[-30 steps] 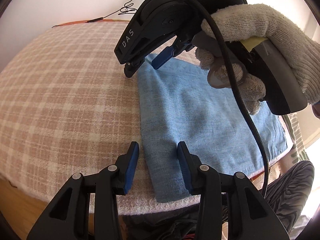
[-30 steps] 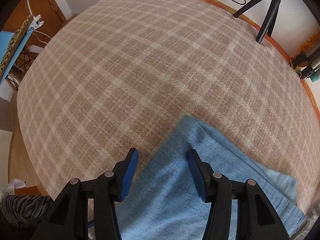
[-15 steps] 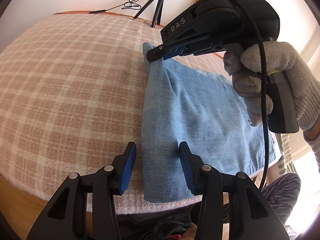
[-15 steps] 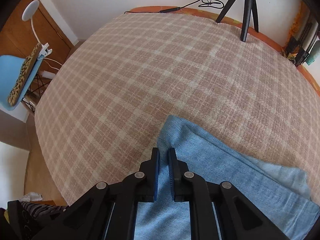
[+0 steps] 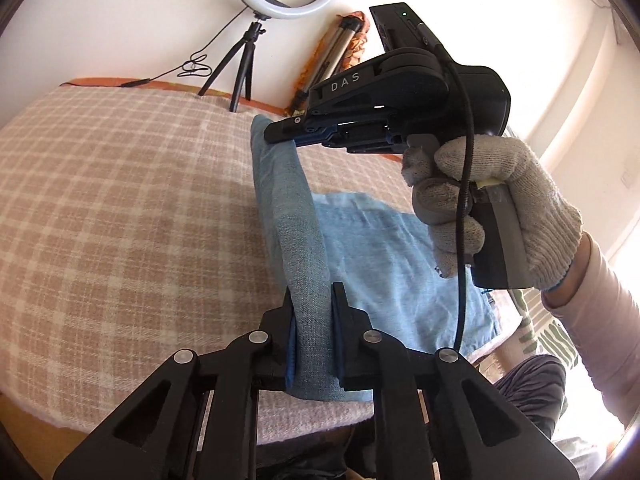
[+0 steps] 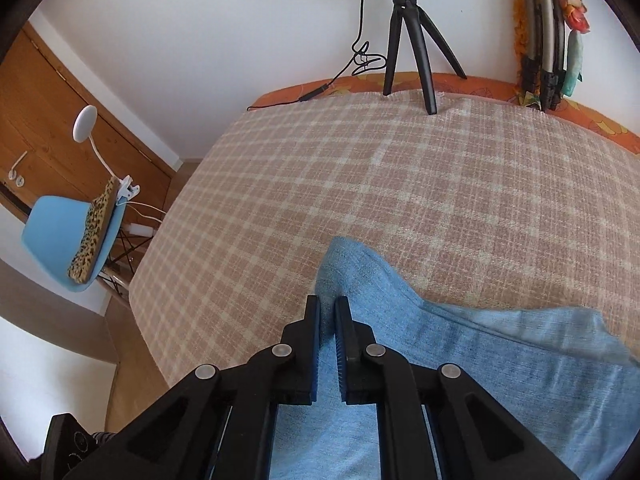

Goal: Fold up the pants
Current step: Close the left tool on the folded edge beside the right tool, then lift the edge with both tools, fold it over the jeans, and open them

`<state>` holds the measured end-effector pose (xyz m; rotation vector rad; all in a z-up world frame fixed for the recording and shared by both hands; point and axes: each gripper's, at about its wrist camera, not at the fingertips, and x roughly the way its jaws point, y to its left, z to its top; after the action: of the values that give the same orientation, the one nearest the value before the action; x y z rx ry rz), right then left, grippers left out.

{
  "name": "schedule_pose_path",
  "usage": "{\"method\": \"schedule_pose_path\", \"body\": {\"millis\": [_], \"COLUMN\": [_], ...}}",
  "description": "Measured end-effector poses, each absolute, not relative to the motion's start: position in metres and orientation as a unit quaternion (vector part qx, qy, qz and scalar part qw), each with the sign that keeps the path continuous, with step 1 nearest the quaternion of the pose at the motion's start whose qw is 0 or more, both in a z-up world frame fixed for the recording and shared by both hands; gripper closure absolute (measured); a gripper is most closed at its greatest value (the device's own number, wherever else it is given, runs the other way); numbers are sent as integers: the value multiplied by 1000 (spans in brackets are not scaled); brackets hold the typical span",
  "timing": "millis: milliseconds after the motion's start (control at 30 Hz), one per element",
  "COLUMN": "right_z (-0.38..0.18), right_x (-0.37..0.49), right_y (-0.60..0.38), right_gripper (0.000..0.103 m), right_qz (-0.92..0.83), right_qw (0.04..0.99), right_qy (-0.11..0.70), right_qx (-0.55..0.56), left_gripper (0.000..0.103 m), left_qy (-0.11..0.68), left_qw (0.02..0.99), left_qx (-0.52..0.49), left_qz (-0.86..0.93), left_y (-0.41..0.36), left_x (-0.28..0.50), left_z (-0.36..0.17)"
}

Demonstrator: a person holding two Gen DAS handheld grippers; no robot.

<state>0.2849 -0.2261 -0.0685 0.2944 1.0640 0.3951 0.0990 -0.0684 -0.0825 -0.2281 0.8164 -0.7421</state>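
the plaid blanket fills the left half of the left wrist view, with a black tripod at eleven o'clock carrying a ring light against the wall. at six o'clock the left gripper has its jaws closing on the near corner of the pants, the pale blue denim bunched between the two blue pads and pressed by both. from there the raised edge of the pants runs as a taut ridge toward twelve o'clock, while the rest lies flat on the blanket toward three o'clock, its near edge reaching the blanket's edge. at the top of that ridge, about one o'clock, the right gripper is clamped on the far corner of the fabric, its jaws brought almost together. a gloved hand holds its handle at three o'clock, and a black cable loops down past the glove.

in the right wrist view a blue chair with a leopard-print cushion stands at nine o'clock, off the blanket. the right gripper sits at six o'clock, nipping a fold of the pants, which spread toward four o'clock. the tripod stands at twelve o'clock.
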Motion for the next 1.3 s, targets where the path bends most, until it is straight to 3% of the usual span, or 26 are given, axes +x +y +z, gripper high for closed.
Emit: {"method": "schedule_pose_path", "body": {"millis": [533,1300], "right_z": [-38,-85], "right_x": [220,117], "right_y": [-377,-582], "right_gripper": [99,100], "right_qz": [132,14], "right_qw": [865,860], "right_qy": [421,379], "right_qx": [241,343], "left_gripper": [91,91], "left_qy": [354,391], "left_qw": [805,721], "left_qx": [-65,-15], "left_qz": [-472,-573], "left_y": [-180,-363], "left_x": [70,34], "left_z": [-47,-73]}}
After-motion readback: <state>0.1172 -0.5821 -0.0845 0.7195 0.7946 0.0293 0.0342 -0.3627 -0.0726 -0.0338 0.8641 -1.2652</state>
